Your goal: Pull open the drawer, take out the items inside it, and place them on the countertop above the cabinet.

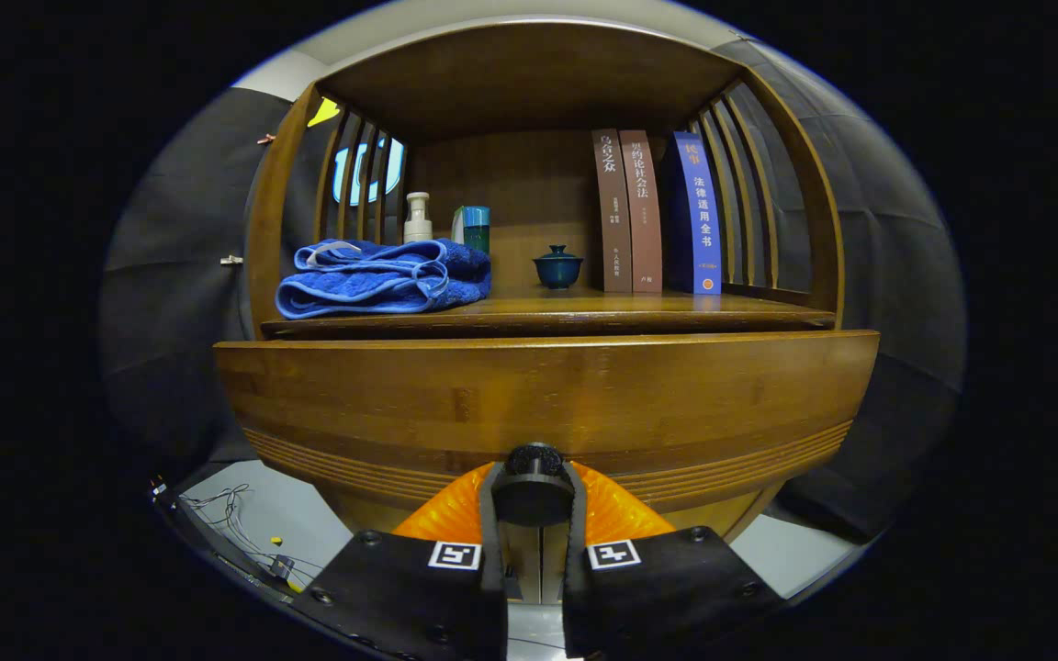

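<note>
The jaws (534, 500) are closed on the dark round knob (534, 459) of the drawer (547, 404), one finger pressing each side of it. The knob sits low on the middle of the wooden drawer front, which bulges forward from the cabinet (281, 211). The inside of the drawer cannot be seen from here.

Above the drawer front lies the surface (584, 312), a polished wooden shelf inside the cabinet, with slatted sides and a wooden back panel. At its left end rests a folded blue towel (387, 275), close to the front edge. Behind the towel, toward the back left corner, stand a pale pump bottle (417, 218) and, just beside it, a teal box (474, 228). Near the middle of the surface sits a small dark blue lidded cup (557, 267), standing apart from the other things. To its right, three books stand upright and touching: two brown books (628, 211) and a blue book (700, 216), the last nearest the right slats.

Below the cabinet, to the left of the fingers, thin wires (226, 514) lie on a pale floor (290, 514).
</note>
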Tool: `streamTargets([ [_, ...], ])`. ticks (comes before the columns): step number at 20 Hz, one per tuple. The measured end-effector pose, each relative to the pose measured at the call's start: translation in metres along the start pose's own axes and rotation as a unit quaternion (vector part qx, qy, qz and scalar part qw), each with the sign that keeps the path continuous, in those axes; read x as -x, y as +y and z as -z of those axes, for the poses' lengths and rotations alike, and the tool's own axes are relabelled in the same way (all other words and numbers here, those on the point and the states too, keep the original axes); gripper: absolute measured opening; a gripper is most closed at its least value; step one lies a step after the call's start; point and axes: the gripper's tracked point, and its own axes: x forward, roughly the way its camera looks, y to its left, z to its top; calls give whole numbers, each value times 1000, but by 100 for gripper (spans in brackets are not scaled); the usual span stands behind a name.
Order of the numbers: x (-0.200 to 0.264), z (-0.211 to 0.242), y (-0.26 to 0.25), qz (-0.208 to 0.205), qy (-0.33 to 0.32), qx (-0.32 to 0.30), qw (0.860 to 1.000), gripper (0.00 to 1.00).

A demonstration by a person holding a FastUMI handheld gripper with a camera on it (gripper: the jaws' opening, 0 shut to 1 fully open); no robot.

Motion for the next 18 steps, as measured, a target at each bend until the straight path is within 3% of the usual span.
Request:
streamTargets([
  [9, 83, 16, 2, 2, 6, -15, 1000, 27],
  [18, 112, 31, 2, -5, 22, -19, 1000, 27],
])
